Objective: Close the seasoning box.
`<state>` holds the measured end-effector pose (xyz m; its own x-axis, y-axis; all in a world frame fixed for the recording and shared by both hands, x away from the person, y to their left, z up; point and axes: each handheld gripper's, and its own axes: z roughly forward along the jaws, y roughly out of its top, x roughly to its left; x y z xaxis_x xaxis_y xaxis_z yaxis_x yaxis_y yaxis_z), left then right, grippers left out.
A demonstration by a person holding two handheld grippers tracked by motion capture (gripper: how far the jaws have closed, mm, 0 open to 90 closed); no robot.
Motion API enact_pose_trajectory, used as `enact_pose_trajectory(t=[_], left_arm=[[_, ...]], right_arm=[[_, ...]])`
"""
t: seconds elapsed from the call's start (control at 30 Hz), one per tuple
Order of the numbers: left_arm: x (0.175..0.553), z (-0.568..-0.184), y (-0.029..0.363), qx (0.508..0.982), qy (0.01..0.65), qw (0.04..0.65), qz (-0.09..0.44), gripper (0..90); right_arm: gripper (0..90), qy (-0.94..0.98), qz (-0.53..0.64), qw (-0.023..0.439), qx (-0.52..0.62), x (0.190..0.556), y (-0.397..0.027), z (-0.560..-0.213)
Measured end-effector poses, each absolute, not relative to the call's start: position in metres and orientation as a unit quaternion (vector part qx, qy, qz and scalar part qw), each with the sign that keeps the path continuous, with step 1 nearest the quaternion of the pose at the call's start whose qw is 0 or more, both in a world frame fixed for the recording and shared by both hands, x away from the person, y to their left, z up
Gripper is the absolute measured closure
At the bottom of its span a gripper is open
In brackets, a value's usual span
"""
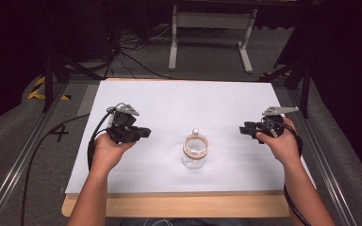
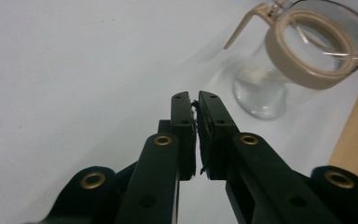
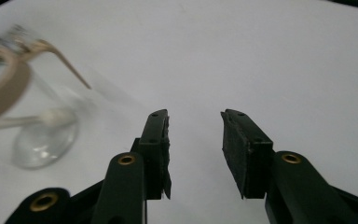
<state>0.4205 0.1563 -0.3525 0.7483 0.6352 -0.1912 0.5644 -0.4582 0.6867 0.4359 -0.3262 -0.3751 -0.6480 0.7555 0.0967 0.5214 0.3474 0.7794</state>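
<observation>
I see a clear glass jar with a tan ring around its mouth (image 1: 194, 151) standing near the front of the white table top (image 1: 179, 101), between my two tools. My left gripper (image 1: 143, 132) is pressed together on nothing. My right gripper (image 1: 243, 129) is spread apart, also empty.

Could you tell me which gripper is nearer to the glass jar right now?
Left, narrowly. The left gripper sits left of the glass jar; the right gripper sits slightly farther off on its right.

A lab-like recording space: dark surroundings, loose floor cables (image 1: 136, 63), metal rails (image 1: 23, 155) flanking a white counter (image 1: 179, 101).
</observation>
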Motion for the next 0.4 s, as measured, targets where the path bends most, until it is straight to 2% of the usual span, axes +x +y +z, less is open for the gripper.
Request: enact_pose_trajectory(t=[0.17,0.4], left_arm=[[0.429,-0.370,0.157,0.851,0.369,0.372,0.041,83.8],[0.437,-0.389,0.156,0.849,0.379,0.365,0.041,80.0]], right_arm=[[56.5,0.802,0.392,0.143,0.428,0.451,-0.341,-0.405],[50.4,0.787,0.404,0.148,0.442,0.459,-0.347,-0.426]])
